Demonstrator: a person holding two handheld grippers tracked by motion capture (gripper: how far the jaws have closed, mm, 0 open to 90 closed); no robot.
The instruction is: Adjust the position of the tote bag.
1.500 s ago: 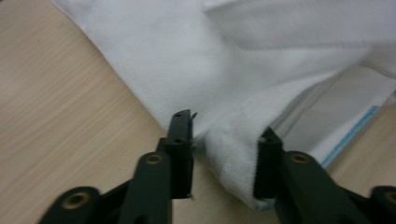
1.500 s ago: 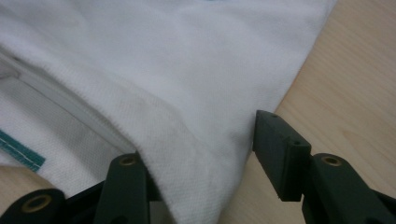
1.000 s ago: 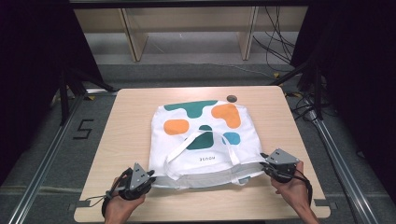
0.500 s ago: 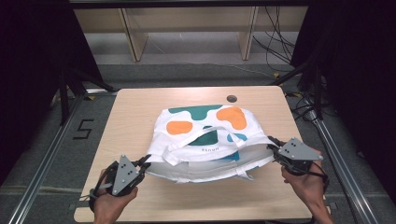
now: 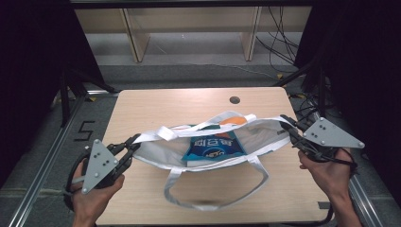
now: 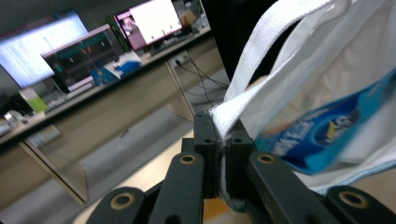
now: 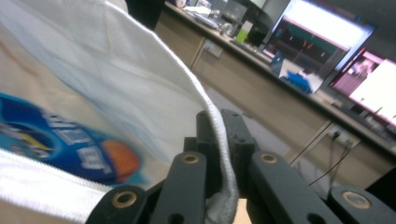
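Above the table [image 5: 142, 113], both grippers' fingers, clamped on the white bag [image 5: 265, 135], have stretched its mouth wider, exposing a blue packet [image 5: 213, 147].

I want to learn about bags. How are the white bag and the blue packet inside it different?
The white tote bag is plain pale cloth on the inside, while the blue packet is shiny-looking with white lettering. The tote bag is much bigger and holds the packet within it. The tote bag is stretched open by the left gripper and right gripper, each pinching its rim; the packet is touched by neither. Both are off the table or close above it.
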